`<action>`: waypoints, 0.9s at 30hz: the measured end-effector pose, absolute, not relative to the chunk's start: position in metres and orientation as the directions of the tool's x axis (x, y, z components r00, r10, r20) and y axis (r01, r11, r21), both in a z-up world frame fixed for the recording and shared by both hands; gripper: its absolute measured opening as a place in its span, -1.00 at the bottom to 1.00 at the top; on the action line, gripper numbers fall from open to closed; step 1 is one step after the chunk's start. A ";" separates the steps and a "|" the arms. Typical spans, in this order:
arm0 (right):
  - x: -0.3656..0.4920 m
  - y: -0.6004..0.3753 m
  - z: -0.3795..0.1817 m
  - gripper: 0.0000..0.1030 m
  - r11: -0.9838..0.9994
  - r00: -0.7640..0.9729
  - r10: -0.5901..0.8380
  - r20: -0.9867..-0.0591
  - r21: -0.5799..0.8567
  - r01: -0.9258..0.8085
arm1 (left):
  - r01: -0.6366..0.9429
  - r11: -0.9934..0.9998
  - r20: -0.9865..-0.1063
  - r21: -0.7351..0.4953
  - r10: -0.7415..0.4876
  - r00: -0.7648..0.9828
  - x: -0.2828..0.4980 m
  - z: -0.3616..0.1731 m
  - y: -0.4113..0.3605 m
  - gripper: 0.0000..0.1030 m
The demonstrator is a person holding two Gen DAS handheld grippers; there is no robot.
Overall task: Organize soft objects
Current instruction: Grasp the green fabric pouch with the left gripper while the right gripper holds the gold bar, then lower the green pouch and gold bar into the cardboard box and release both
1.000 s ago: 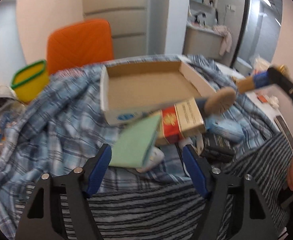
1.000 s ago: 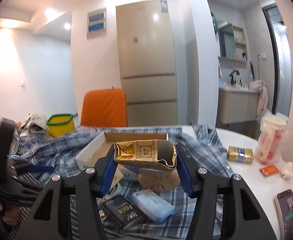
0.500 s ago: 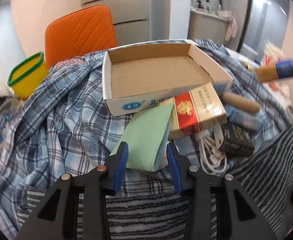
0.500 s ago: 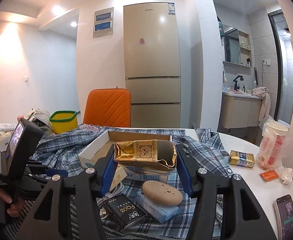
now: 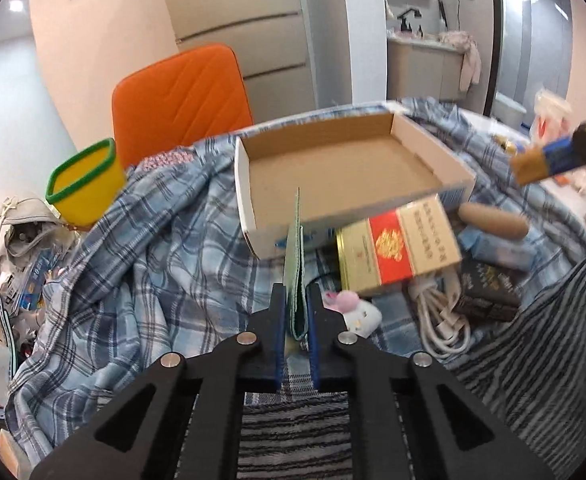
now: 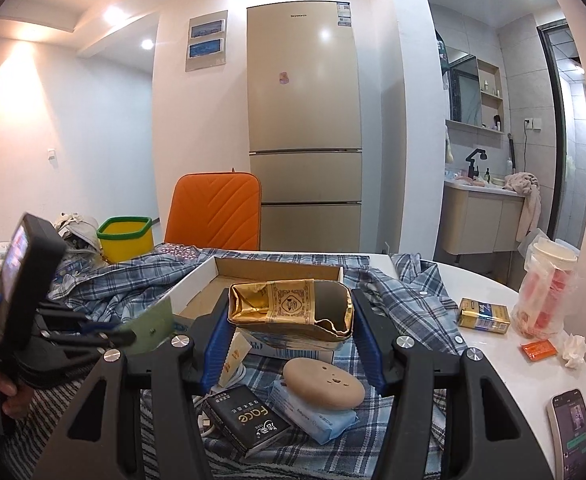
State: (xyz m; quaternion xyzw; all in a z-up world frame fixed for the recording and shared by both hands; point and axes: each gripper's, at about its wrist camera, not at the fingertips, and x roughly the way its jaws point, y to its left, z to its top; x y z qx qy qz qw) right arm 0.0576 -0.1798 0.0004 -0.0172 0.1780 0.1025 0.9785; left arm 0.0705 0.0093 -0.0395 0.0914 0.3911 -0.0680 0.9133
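Left gripper [image 5: 296, 312]: jaws pinching the green cloth [image 5: 295, 264], held edge-on, long axis pointing straight ahead toward the cardboard tray [image 5: 345, 168]. Tray sits directly forward of the jaws on the plaid shirt [image 5: 153, 248], near wall just past the cloth's far tip, so the left hand is the nearer one for a drop-in; likely next move is a short push forward and release. Right gripper [image 6: 291, 312]: jaws clamped on the gold pack [image 6: 289, 308], held level above the table clutter, with the tray's open floor ahead and slightly left. Both hands held low, roughly level, aimed at the tray. Tray is empty so far. Risk: cloth tip catching the near wall.
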 end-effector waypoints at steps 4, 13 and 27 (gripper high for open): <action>0.058 -0.180 0.000 0.12 0.978 0.915 0.194 -0.354 0.002 -0.207 | 0.201 0.975 -0.707 0.090 -0.080 0.702 0.066 -0.023 0.014 -0.85; 0.059 -0.181 0.000 0.12 0.979 0.913 0.190 -0.361 -0.003 -0.205 | 0.241 0.969 -0.704 -0.056 -0.210 0.679 0.053 -0.008 0.012 -0.85; 0.061 -0.182 -0.002 0.12 0.978 0.907 0.190 -0.376 -0.004 -0.207 | 0.259 0.957 -0.753 -0.127 -0.263 0.604 0.061 -0.045 0.000 -0.83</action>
